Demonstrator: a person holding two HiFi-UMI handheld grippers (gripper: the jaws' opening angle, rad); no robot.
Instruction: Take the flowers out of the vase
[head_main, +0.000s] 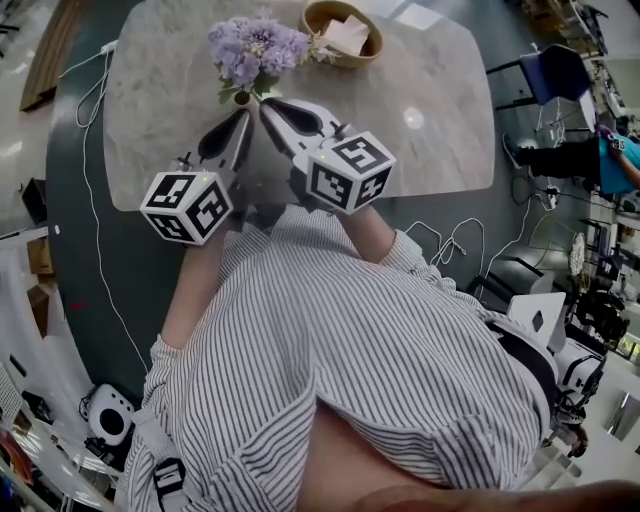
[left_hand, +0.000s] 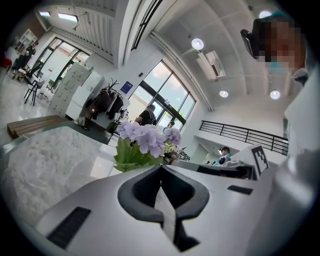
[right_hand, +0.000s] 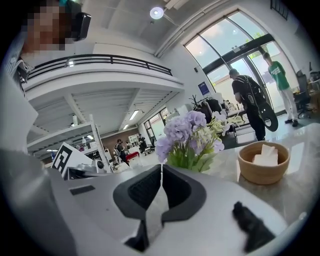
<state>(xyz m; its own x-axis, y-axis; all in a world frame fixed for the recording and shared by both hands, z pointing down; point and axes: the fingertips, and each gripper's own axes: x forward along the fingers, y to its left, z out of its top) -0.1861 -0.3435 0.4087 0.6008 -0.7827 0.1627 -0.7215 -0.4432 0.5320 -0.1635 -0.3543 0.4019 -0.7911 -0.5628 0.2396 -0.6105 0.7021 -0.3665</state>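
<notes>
Head view, looking steeply down: purple flowers (head_main: 258, 45) standing at the far side of the marble table (head_main: 430, 120), just beside a wooden bowl (head_main: 312, 15) of paper napkins. Aimed at them from the near side, left gripper (head_main: 243, 116) and right gripper (head_main: 267, 104), tips close together right under the leaves. No telling the vase apart here: hidden behind those tips, and below the edge of the jaws in both gripper views.

Left gripper view: jaws pressed together, nothing between them, blossoms and green leaves (left_hand: 131, 156) rising just beyond. Right gripper view: likewise closed and empty, flowers (right_hand: 190, 132) dead ahead, bowl off to the right on the table.

Judged as the approach, before any grasp: nothing held by either claw, bouquet upright and apparently not yet lifted.

Next move, as a judgement: calls for parting one claw's jaws, easing it in around the bunched stems below the leaves, then closing gently. Calls likewise for the other claw to open and steady the vase, so as to lift the stems straight up without tipping it. Worth keeping clear of the bowl close by on the right.
</notes>
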